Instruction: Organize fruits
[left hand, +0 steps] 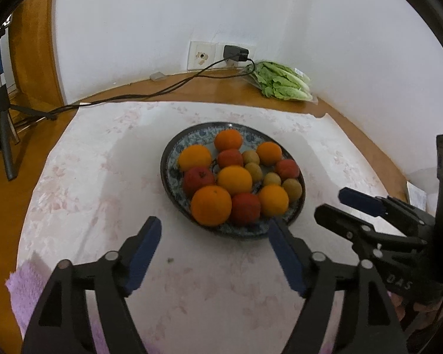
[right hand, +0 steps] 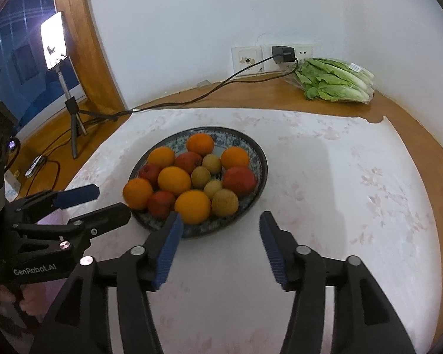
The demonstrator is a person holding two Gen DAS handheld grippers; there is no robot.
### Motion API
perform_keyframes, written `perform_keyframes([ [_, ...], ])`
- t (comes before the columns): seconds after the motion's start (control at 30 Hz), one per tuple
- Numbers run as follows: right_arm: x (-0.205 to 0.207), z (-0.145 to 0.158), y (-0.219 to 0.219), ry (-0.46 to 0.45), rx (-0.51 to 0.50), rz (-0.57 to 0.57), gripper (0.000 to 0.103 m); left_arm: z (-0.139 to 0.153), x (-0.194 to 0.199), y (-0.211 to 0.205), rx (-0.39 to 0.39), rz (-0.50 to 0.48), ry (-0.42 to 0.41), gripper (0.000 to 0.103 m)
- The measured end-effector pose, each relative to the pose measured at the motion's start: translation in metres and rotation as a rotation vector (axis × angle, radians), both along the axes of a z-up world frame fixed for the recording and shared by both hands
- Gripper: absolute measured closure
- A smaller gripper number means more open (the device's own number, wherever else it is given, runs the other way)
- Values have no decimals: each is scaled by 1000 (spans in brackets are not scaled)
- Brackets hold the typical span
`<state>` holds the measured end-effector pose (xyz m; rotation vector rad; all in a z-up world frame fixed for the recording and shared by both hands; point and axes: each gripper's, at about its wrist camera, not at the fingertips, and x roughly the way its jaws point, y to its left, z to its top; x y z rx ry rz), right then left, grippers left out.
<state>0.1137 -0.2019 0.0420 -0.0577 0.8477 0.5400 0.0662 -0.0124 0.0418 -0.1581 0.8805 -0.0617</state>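
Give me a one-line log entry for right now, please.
left gripper: open, empty | right gripper: open, empty | plate: mixed fruit, all on it | stage: before first pick

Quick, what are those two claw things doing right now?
Left gripper: open, holding nothing.
Right gripper: open, holding nothing.

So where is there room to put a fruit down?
The plate is packed with fruit. Bare cloth lies right of it, out to the wooden table edge, and behind it toward the lettuce. Both grippers crowd the near side.
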Motion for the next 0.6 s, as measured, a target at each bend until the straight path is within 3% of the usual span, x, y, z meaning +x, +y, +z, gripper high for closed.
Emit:
perform_keyframes([
  [0.07,-7,-2,-2,17,-13,-2,38,-3,-4,-2,12,11,19,19],
  [0.4,-28,-31,-10,92,-58,-63,35,-39,-15,-3,67,95,135,19],
  [0.6,-31,-41,-9,93,-72,-89,33,-41,-18,-8,108,98,122,16],
])
